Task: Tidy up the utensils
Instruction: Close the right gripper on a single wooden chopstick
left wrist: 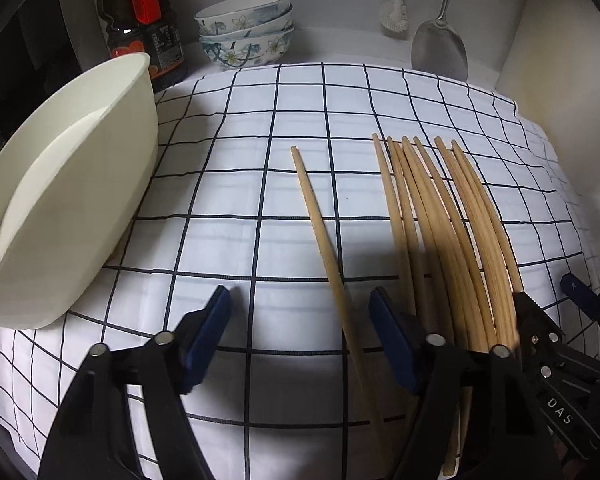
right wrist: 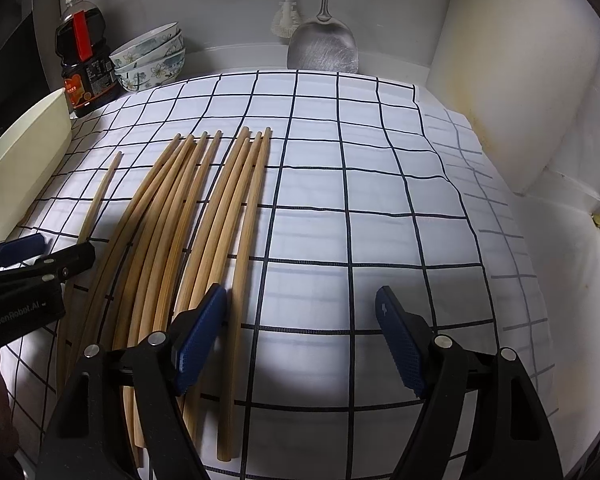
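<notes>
Several wooden chopsticks (right wrist: pixel 204 216) lie side by side on a white checked cloth (right wrist: pixel 380 200); they also show in the left wrist view (left wrist: pixel 448 216). One single chopstick (left wrist: pixel 320 224) lies apart to their left, also in the right wrist view (right wrist: pixel 98 196). My left gripper (left wrist: pixel 300 312) is open, its jaws on either side of the single chopstick, just above the cloth. My right gripper (right wrist: pixel 300 312) is open and empty, its left finger over the right edge of the bundle. A cream rectangular container (left wrist: pixel 72 184) lies tilted at the left.
At the back stand a dark sauce bottle (left wrist: pixel 144 20), stacked floral bowls (left wrist: pixel 246 28), a hanging metal spatula (left wrist: pixel 440 48) and a white brush (left wrist: pixel 394 12). A white wall (right wrist: pixel 520 100) closes the right side.
</notes>
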A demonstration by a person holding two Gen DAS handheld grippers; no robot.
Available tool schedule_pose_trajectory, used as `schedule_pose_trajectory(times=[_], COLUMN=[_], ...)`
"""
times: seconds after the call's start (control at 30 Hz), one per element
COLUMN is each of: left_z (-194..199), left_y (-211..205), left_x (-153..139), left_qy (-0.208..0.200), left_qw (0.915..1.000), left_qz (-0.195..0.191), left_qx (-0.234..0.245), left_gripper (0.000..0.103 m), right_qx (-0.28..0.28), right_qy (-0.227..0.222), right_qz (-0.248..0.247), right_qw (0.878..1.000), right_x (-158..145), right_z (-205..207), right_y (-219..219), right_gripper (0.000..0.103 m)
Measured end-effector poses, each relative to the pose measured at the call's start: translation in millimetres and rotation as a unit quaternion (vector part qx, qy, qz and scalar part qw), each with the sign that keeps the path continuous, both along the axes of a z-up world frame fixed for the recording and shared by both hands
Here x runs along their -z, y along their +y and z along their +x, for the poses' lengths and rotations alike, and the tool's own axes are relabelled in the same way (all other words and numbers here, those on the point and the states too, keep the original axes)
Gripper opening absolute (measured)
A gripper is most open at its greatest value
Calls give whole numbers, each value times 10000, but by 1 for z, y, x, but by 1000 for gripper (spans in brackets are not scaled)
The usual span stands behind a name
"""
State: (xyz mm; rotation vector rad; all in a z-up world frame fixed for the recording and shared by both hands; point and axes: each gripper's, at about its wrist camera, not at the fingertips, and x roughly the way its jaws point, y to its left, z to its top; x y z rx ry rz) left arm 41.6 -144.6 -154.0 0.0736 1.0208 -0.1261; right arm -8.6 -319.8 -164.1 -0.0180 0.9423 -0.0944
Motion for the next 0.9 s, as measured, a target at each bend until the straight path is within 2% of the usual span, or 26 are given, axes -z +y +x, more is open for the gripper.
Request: schedule_pose_trajectory(times=[0.03, 0.1, 0.2, 0.3, 0.37, 0.4, 0.47, 0.57, 0.73, 0.9], left_z=[-1, -3, -5, -7, -6, -4, -2, -3, -4, -7], left_y=[-2, -6, -11, -16, -19, -18, -13, -13, -9, -2], left_x=[-1, -2, -4, -5, -6, -6, -7, -7, -9, -23], left_qy=[-27, -63, -71, -36, 43, 104, 193, 216, 360, 312], left_qw=[10000, 9998, 9995, 9987, 9982, 9981, 9980, 9978, 9973, 9971], left_qz=[-11, -17, -24, 26, 74, 13, -141, -45, -120, -161], left_qx=[54, 171, 318, 509, 596, 614, 588, 624, 632, 681], left_gripper=[58, 42, 25, 11, 8, 7, 7, 7, 7, 7], right_qx=[-1, -20, -47, -215, -304, -330, -331, -219, -68, 66], right_qy=[3, 14, 28, 51, 41, 37, 32, 58, 167, 114], right_qz=[12, 52, 148, 142, 152, 157, 135, 288, 599, 743], right_qw=[10000, 10000, 9999, 9997, 9994, 9993, 9994, 9993, 9980, 9971], right_x=[0, 1, 1, -1, -1, -2, -2, -3, -6, -19], right_z=[0, 0, 0, 1, 2, 2, 3, 5, 5, -2], right_y=[-1, -1, -2, 4, 9, 11, 14, 9, 1, 0], right_gripper=[73, 73, 68, 53, 36, 31, 7, 6, 6, 6])
